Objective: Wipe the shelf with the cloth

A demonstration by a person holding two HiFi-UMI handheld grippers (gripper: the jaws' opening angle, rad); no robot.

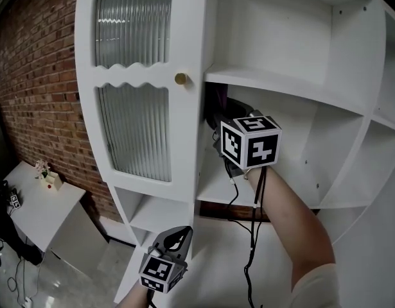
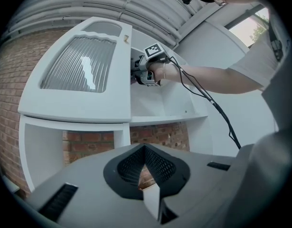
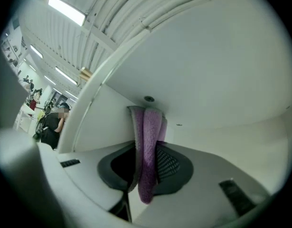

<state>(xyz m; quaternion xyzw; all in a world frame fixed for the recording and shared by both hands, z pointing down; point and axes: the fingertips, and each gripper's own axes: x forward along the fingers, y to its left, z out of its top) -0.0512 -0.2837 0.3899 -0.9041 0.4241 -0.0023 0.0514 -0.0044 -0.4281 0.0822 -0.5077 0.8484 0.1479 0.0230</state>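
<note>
The purple cloth is pinched between the fingers of the right gripper, folded so a thick pad sticks out past the tips. That leaves soft fabric, not plastic, to meet the white surface. Seen from the head view, the cloth sits just below and to the right of the brass knob, tucked in the compartment's inner corner under the shelf. Its free end appears to touch the panel there, though I cannot tell which face it presses. The arm reaches in past the open door, which hangs left of the knob and out of the way.

The left gripper hangs well below the knob, outside the cabinet, its fingers closed tip to tip on nothing. It looks parked, since wiping needs one tool. The corner start suggests a sweep away from the knob comes next.
</note>
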